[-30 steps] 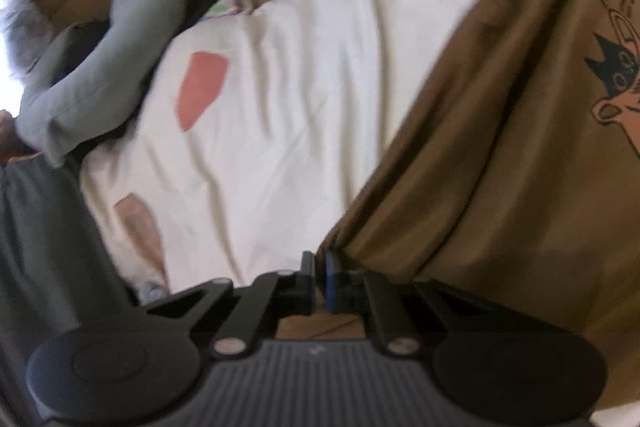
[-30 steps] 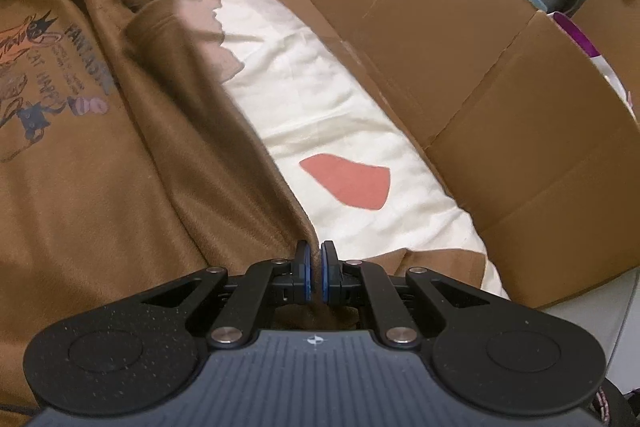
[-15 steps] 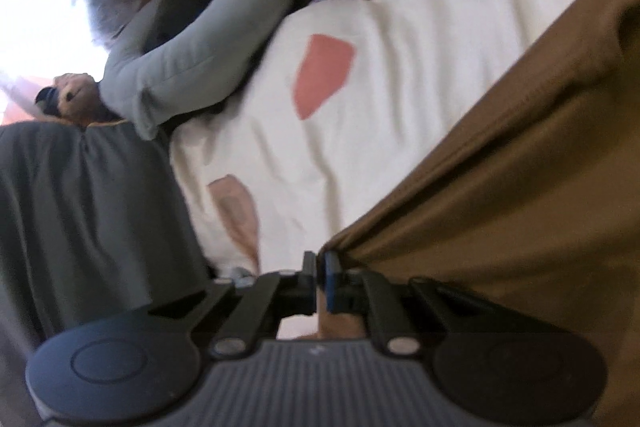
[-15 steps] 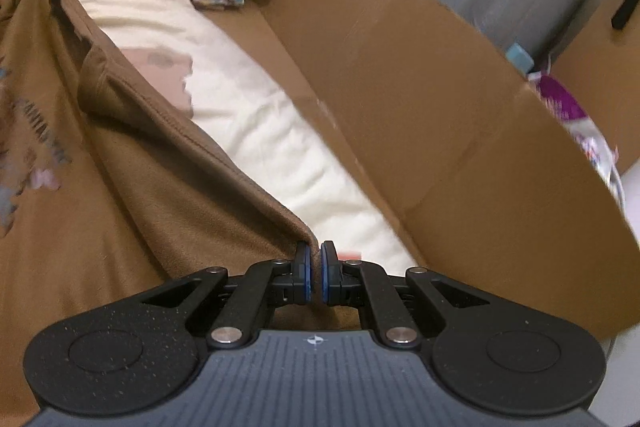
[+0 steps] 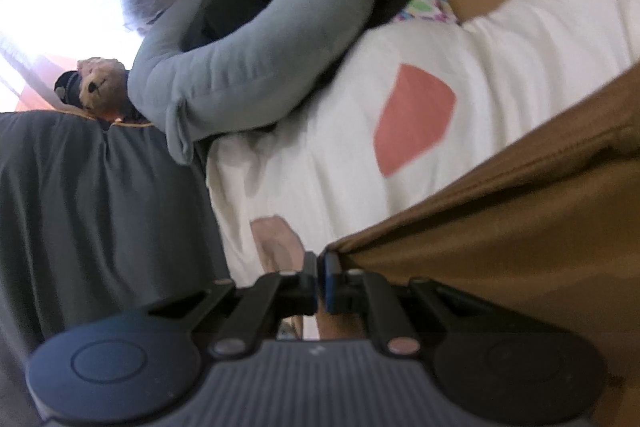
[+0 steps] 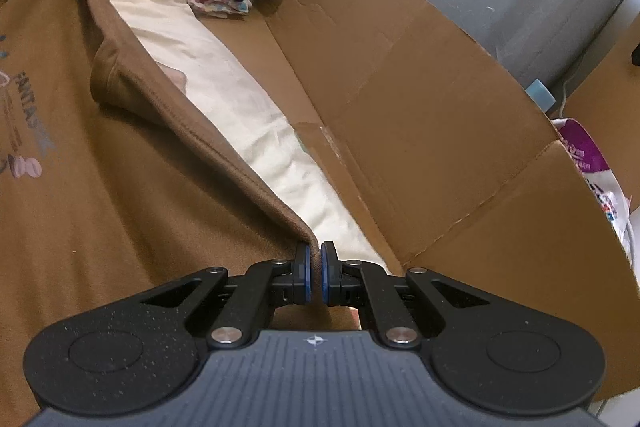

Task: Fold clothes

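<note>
The left gripper (image 5: pixel 321 265) is clamped tight on one corner of the brown sweatshirt (image 5: pixel 520 247), and the right gripper (image 6: pixel 314 269) pinches the edge at the other end, so the hem (image 6: pixel 208 143) hangs taut between them, likely to carry it over in a straight fold. The sweatshirt lies spread on a cream bedsheet (image 6: pixel 248 95) with red patches (image 5: pixel 412 119); a flattened cardboard box (image 6: pixel 400 75) stands beside it and a grey neck pillow (image 5: pixel 248 67) lies beyond.

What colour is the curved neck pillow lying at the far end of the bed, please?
The curved neck pillow is plain grey, clearest in the left wrist view.
</note>
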A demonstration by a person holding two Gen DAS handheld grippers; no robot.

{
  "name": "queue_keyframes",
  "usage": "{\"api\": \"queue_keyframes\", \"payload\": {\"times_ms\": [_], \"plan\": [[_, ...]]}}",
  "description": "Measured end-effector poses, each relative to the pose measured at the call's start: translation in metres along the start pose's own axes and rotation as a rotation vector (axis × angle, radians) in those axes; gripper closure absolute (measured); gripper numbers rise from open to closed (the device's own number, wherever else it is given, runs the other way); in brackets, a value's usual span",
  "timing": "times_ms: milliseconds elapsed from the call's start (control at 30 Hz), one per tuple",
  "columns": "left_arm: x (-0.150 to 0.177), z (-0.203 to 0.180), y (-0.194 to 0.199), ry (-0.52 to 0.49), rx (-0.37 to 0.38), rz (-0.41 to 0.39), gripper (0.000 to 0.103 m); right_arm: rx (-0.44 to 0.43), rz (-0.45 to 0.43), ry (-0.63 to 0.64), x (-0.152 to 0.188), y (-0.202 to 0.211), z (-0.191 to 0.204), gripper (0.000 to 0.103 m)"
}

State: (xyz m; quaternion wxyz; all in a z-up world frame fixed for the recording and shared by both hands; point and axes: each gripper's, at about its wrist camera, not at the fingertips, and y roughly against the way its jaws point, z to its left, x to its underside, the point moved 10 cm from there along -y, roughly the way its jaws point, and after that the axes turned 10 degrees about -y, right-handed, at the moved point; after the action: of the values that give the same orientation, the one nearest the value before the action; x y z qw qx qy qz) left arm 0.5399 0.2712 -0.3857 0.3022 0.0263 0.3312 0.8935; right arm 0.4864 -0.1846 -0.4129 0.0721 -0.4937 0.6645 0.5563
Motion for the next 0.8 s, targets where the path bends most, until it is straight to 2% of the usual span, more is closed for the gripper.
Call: {"api": "queue_keyframes", "payload": {"times_ms": [433, 700, 800], "plan": [[-0.055, 0.020, -0.017, -0.001, -0.021, -0.059, 0.100, 0.049, 0.074, -0.030, -0.011, -0.048, -0.029, 0.100], [-0.069, 0.007, -0.034, -0.011, -0.003, -0.032, 0.100, 0.062, 0.147, -0.059, -0.011, -0.082, -0.042, 0.100], [-0.070, 0.009, -0.037, 0.027, 0.008, -0.022, 0.100, 0.068, 0.168, -0.057, -0.012, -0.091, -0.048, 0.100]]}}
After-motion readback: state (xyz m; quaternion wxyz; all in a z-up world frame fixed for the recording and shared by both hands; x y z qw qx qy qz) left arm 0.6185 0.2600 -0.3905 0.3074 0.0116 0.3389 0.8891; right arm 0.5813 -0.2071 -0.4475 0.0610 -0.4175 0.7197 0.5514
